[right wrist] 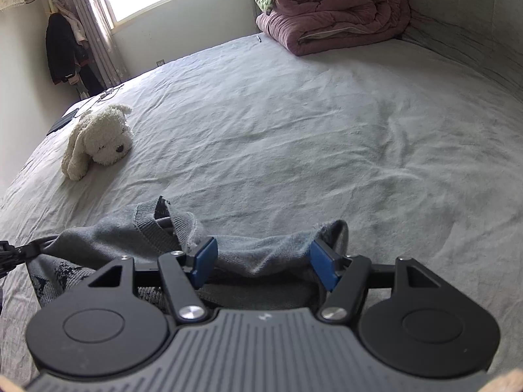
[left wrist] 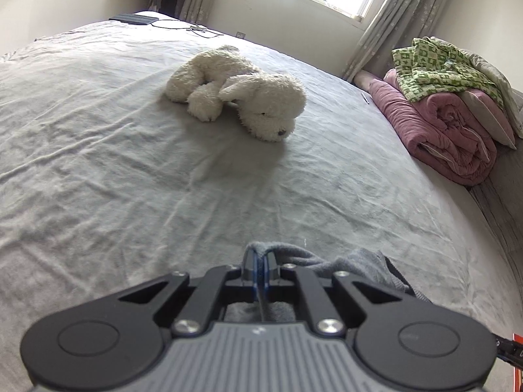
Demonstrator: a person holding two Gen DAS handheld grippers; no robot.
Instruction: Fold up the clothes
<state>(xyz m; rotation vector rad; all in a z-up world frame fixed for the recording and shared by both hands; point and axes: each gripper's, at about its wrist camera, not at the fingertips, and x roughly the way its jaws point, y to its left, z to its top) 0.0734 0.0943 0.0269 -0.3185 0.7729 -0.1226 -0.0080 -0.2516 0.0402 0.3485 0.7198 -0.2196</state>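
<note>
- The grey knitted sweater (right wrist: 108,238) lies crumpled on the wrinkled pale grey bed sheet (right wrist: 294,130), at the near edge of the bed, directly under and in front of both claws.
- The left claw (left wrist: 259,268) is pressed together, pinching a fold of the sweater's grey cloth between its blue pads; the cloth bulges over the fingertips and trails off to the right.
- The right claw (right wrist: 263,261) stands spread, its blue pads (right wrist: 205,256) apart, with a ridge of the sweater lying between them; the pads do not squeeze it.
- Both claws tilt downward toward the bed.
- A fluffy white plush dog (left wrist: 238,91) lies farther up the bed, well apart from the sweater.
- A folded pink quilt (right wrist: 336,9) sits at the far side.
</note>
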